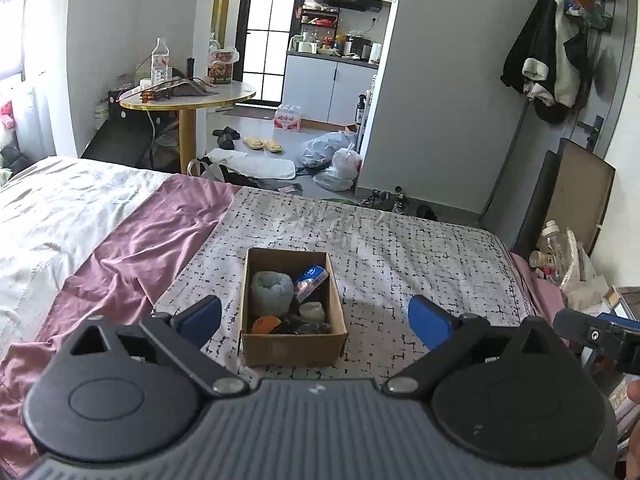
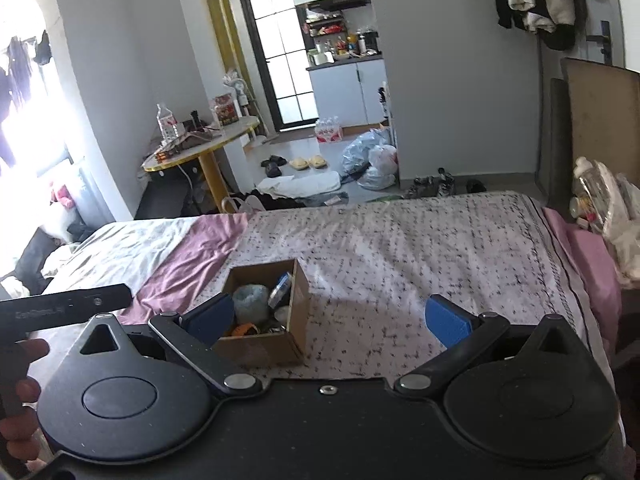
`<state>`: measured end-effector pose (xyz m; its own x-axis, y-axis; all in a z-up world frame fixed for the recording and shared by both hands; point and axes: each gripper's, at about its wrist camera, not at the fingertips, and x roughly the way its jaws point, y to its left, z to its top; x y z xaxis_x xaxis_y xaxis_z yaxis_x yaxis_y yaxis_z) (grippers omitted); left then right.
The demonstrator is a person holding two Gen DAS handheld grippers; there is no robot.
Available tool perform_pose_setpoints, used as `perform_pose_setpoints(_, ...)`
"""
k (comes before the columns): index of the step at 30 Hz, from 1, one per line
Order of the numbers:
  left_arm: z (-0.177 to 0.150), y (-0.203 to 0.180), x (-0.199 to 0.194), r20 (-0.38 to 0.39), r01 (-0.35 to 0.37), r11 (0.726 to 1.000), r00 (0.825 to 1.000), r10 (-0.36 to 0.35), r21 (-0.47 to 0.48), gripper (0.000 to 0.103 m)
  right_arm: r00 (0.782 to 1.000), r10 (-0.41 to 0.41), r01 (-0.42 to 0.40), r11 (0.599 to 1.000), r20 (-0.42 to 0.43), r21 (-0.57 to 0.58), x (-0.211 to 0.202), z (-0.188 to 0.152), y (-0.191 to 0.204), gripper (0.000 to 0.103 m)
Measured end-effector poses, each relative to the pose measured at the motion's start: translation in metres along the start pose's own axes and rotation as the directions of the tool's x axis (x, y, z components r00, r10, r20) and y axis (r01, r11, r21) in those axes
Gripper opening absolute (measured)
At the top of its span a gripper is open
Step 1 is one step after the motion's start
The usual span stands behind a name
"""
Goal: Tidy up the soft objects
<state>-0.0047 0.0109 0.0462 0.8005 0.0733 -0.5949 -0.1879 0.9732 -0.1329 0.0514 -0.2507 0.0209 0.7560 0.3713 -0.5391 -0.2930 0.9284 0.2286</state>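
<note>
A small cardboard box (image 1: 294, 346) (image 2: 298, 292) stands on the patterned cloth (image 1: 400, 252) on the bed. Inside lie a grey fluffy roll (image 1: 271, 292) (image 2: 250, 300), a blue-and-white packet (image 1: 312, 278) (image 2: 280, 286), an orange thing (image 1: 265, 325) (image 2: 242, 329), a pale lump (image 1: 313, 311) and a dark item. My left gripper (image 1: 314, 320) hovers above the box's near end, open, blue pads wide with nothing gripped. My right gripper (image 2: 330, 318) is open too, empty, just right of the box, its left finger (image 2: 212, 316) overlapping the box's near corner.
A mauve sheet (image 1: 132, 236) and a white quilt (image 1: 60, 204) cover the bed's left side. Beyond the foot are a round table (image 1: 188, 94) with a bottle, slippers, plastic bags (image 1: 336, 158) and shoes on the floor. Clutter and a board (image 2: 600, 120) stand at the right.
</note>
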Motion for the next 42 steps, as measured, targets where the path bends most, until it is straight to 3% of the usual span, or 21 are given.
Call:
perform_pose_setpoints(11,-0.016,0.003,-0.008,-0.019,-0.004,1.0,1.0,0.004,0.021,0.099,1.0,0.009,-0.01,0.999,-0.023,-0.031,-0.01,-0.014,0.006,0.103)
perform_pose_setpoints(42,-0.022,-0.008,-0.015,-0.019,0.004,0.998,1.0,-0.003,0.069,0.099,1.0,-0.004,0.003,0.999,-0.026,-0.041,-0.014,-0.024,0.003,0.103)
